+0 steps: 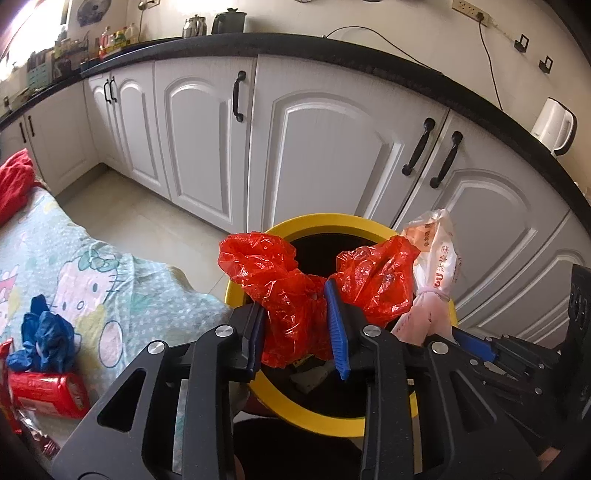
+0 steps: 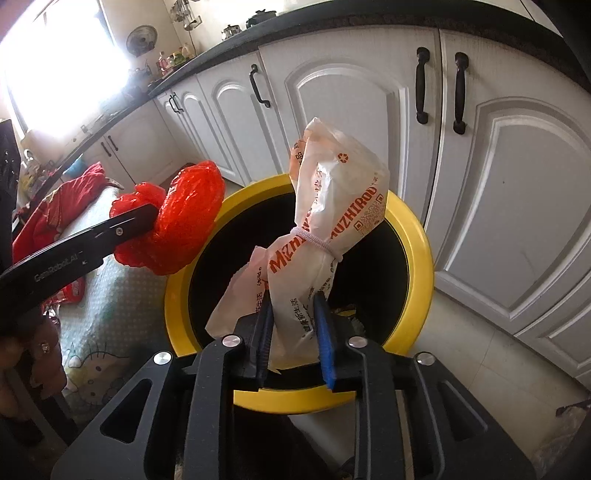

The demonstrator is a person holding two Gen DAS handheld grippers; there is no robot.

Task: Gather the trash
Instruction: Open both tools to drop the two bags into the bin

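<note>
Place: a home kitchen — lived-in, not a lab or shop.
Cabinets: white panelled doors (image 1: 325, 147) with black handles run along the far wall.
Bench: a dark bench (image 1: 258, 42) above them carries kettles (image 1: 229, 22), bottles (image 1: 114, 37) and a white electric kettle (image 1: 554, 125) at the far right.
Floor: pale tiles (image 1: 147, 218).
Near left: a cartoon-print cloth (image 1: 92, 266) — household clutter on it.
Bin: a yellow-rimmed bin (image 1: 321, 221) stands by the cabinets.
</note>
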